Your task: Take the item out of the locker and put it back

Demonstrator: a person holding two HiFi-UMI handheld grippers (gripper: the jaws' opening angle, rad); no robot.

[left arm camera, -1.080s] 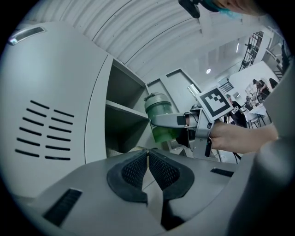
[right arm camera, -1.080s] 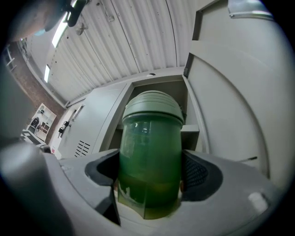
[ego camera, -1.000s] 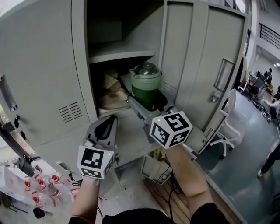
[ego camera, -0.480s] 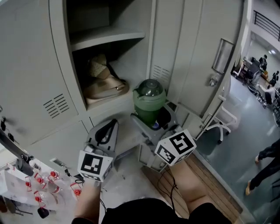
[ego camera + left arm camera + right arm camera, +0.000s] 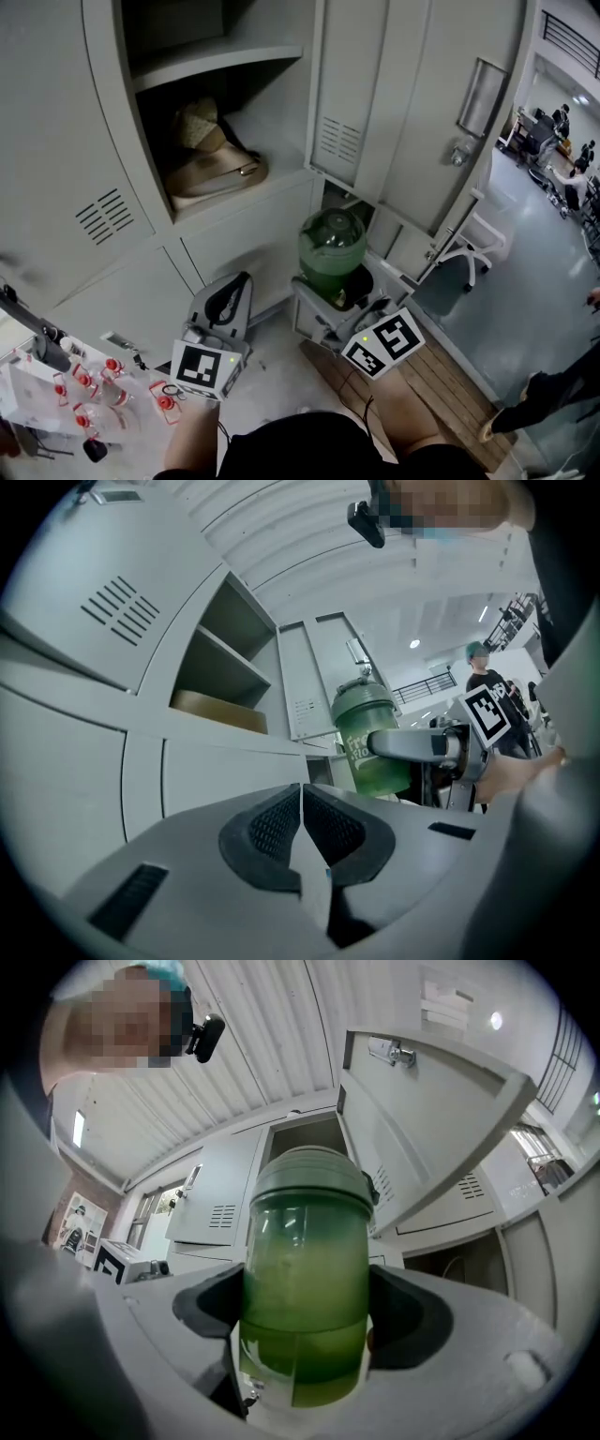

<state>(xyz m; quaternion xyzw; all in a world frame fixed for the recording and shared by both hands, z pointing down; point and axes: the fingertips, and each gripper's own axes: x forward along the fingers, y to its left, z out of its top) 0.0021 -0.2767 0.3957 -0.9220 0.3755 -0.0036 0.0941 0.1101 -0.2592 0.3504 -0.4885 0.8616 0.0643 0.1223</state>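
A green shaker bottle (image 5: 331, 253) with a domed lid is clamped upright between the jaws of my right gripper (image 5: 339, 292), out in front of the locker and below its open compartment. In the right gripper view the bottle (image 5: 305, 1283) fills the gap and both pads press its sides. The left gripper view shows the same bottle (image 5: 370, 741) off to the right. My left gripper (image 5: 225, 298) is lower left, shut with nothing in it, its pads meeting (image 5: 302, 822). The open locker (image 5: 220, 70) holds a tan bag (image 5: 211, 169) on its lower shelf.
The locker door (image 5: 427, 103) swings open to the right with a handle (image 5: 476, 97). A white chair (image 5: 469, 248) stands beyond it. Small red-capped items (image 5: 89, 394) lie at the lower left. Cables (image 5: 361, 398) run on the floor. People stand at the far right.
My right gripper has carried the bottle out of the locker compartment, downward and toward me. The view has tilted so the locker sits higher and further left. The left gripper stays shut and low.
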